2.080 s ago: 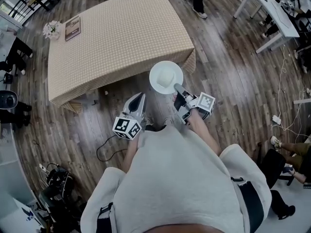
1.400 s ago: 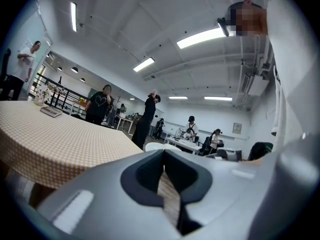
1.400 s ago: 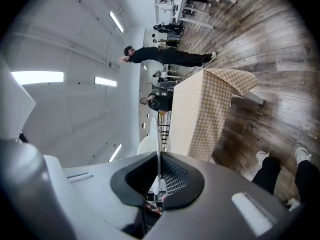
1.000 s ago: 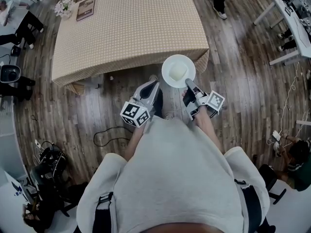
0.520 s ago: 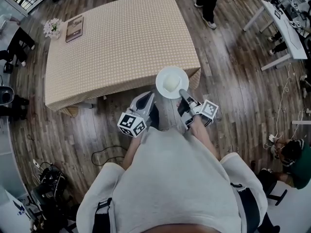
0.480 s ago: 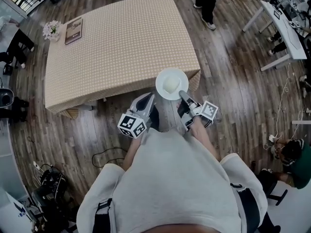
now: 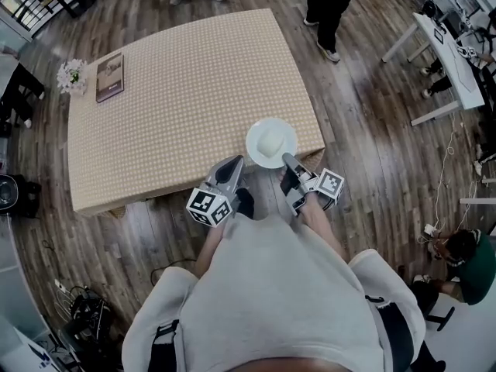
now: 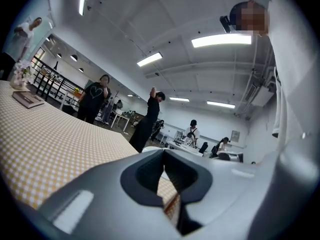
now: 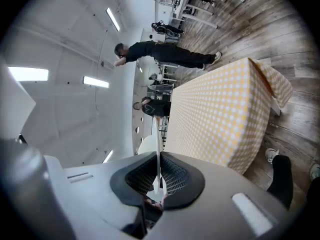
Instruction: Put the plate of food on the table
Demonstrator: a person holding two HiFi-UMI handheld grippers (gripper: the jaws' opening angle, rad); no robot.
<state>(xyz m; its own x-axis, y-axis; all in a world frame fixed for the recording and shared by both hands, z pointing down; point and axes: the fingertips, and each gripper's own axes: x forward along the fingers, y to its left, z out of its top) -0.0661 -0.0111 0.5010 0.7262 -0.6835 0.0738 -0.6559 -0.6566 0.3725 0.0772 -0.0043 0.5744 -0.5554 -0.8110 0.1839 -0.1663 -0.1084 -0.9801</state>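
Currently white plate (image 7: pixel 253 148) holds pale food mound (image 7: pixel 270 139).

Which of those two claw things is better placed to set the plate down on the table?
The right gripper, I'd say. Its jaws are clamped on the rim of the plate, which sits by the near corner of the table. The left gripper is shut on nothing, beside it.

Glossy smooth plate (image 7: pixel 255 149), checked woven-cloth tablecloth (image 7: pixel 186 107), matt wood-plank floor (image 7: pixel 364 122)
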